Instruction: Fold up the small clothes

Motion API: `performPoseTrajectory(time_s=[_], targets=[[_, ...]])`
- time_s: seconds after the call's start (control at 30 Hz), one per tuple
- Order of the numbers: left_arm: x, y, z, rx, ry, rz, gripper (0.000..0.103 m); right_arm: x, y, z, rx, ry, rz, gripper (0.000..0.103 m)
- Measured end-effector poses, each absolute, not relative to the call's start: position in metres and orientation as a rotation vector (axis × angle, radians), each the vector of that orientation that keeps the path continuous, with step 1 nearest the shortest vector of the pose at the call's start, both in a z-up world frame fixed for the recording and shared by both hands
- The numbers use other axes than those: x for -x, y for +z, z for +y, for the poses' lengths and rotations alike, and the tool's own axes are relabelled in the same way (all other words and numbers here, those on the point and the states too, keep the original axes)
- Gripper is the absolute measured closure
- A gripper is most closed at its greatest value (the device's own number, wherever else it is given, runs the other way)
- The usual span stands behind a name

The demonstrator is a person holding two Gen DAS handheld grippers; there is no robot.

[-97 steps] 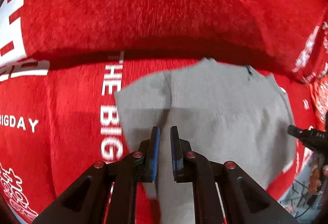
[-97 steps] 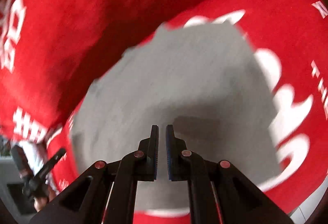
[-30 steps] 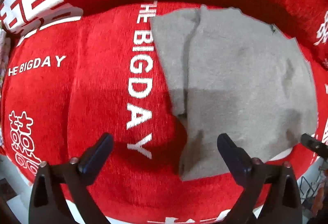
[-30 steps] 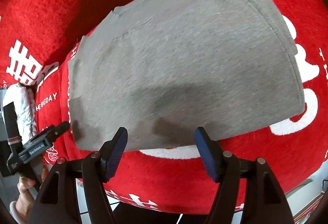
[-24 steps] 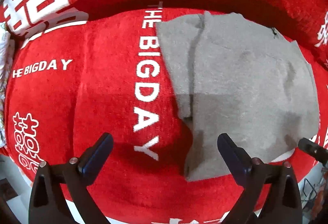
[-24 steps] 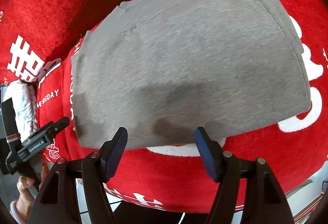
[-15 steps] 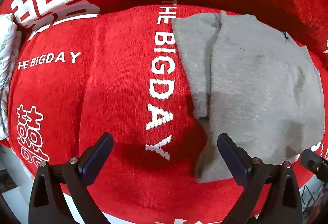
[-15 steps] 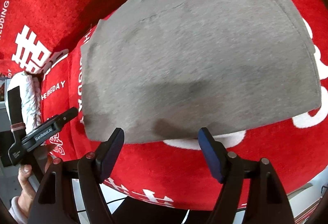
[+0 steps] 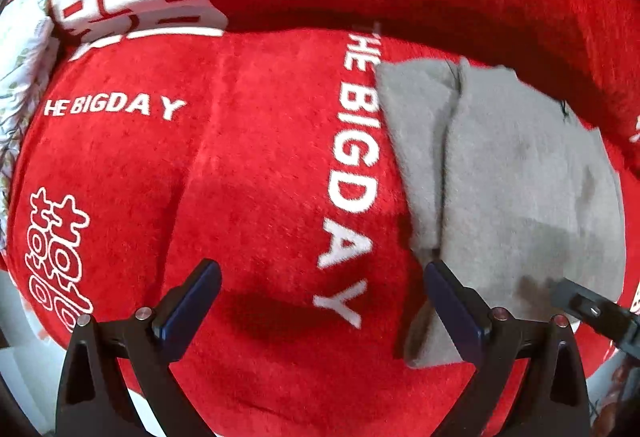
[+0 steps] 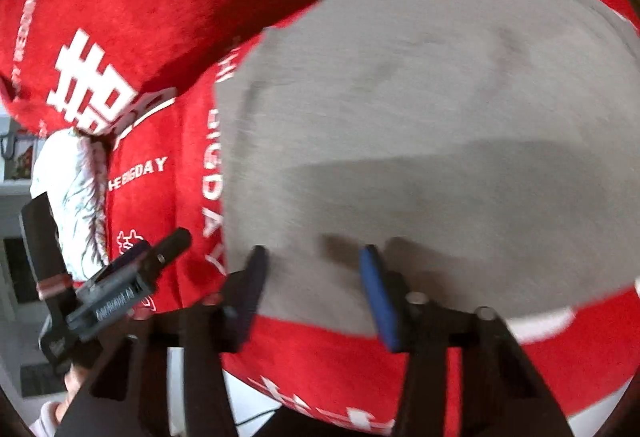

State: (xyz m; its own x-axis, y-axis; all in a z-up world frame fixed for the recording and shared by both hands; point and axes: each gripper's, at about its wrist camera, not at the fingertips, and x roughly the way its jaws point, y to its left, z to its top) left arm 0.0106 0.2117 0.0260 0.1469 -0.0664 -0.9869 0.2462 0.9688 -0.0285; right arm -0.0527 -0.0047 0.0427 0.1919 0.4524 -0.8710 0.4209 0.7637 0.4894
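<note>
Both tongs are wide open and hold nothing. The left tongs [image 9: 320, 301] hang over the red blanket [image 9: 248, 173], with the grey cloth [image 9: 520, 189] just beside their right finger. The right tongs [image 10: 314, 277] hang over the near edge of that one grey cloth [image 10: 420, 109]. It lies flat with one side flap folded in. It looks partly folded, with more folds left. Far left is one white bundle [image 10: 72, 189].
</note>
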Motion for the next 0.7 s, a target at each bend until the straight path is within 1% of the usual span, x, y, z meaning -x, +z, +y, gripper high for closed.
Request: performPoseTrajectory(time_s=[0.03,0.07,0.3,0.4,0.57,0.6,0.7], targets=[[-0.011,0.027,0.214,-0.157,-0.225,1.396,0.002,0.047,0.041,0.002,-0.769,0.039,1.417,0.066],[-0.012,0.028,0.216,-0.166,-0.225,1.388,0.002,0.039,0.038,0.009,-0.774,0.053,1.415,0.067],[-0.025,0.022,0.236,-0.179,-0.172,1.397,0.002,0.002,0.011,0.047,-0.759,0.083,1.443,0.067],[-0.032,0.014,0.245,-0.15,-0.142,1.438,0.002,0.002,0.015,0.054,-0.718,0.094,1.448,0.067],[-0.036,0.007,0.25,-0.169,-0.139,1.46,0.002,0.017,0.02,0.067,-0.694,0.167,1.511,0.067],[-0.036,0.008,0.25,-0.173,-0.141,1.46,0.002,0.021,0.022,0.067,-0.697,0.173,1.511,0.067],[-0.037,0.008,0.25,-0.17,-0.147,1.462,0.002,0.034,0.026,0.06,-0.746,0.165,1.511,0.057]])
